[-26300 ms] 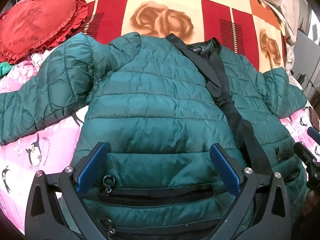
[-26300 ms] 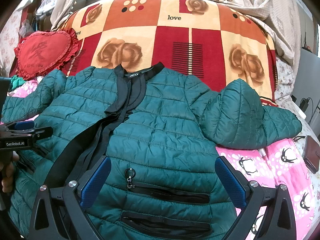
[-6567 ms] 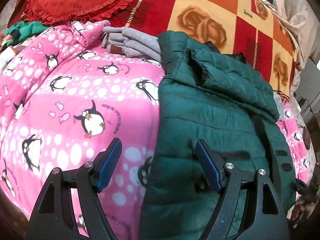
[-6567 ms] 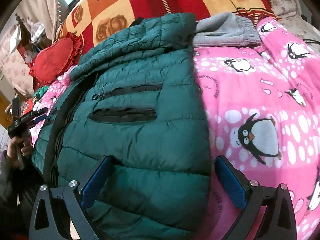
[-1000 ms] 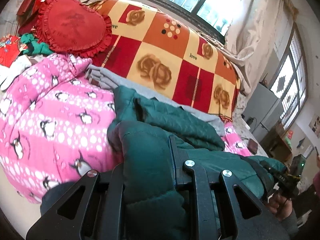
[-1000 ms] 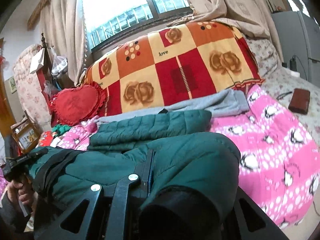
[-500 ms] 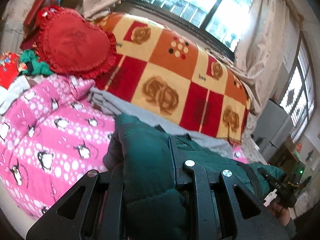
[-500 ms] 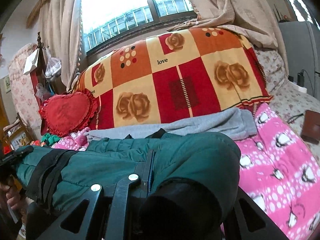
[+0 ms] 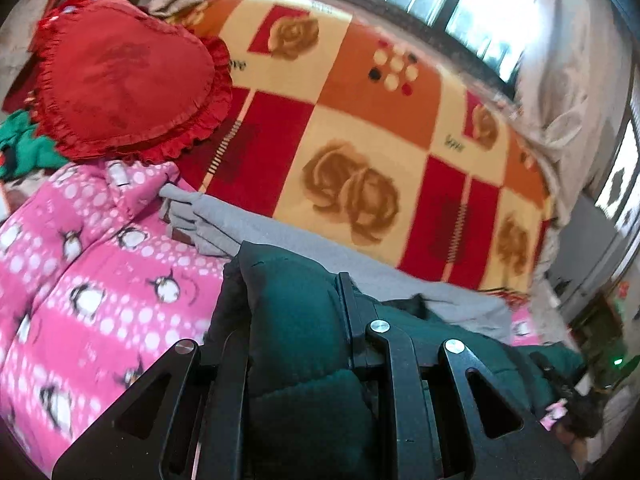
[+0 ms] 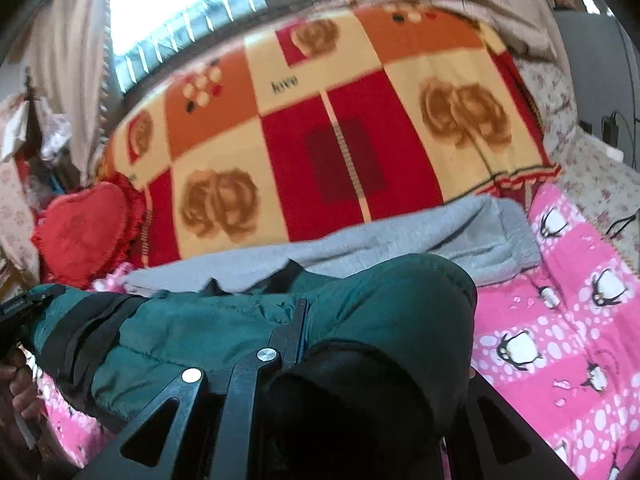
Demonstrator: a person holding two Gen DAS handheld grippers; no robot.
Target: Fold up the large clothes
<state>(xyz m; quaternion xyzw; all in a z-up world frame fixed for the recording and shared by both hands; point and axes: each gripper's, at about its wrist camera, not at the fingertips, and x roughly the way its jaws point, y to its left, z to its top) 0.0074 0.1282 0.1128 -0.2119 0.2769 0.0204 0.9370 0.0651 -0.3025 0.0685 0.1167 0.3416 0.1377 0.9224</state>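
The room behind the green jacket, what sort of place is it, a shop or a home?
Most likely a home bedroom. A pink penguin blanket covers what looks like a bed, a red heart cushion leans on a rose-print blanket, and curtains hang by the window.

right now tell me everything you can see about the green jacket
The jacket is dark teal, quilted and puffy, with a slightly shiny shell and a black band running across it. It is bunched and lifted, stretched between both grippers: the left hand-held gripper is shut on one end, the right hand-held gripper on the other, where the fabric bulges over the fingers. It hangs above the pink penguin blanket, in front of a grey garment. Whether it touches either is unclear.
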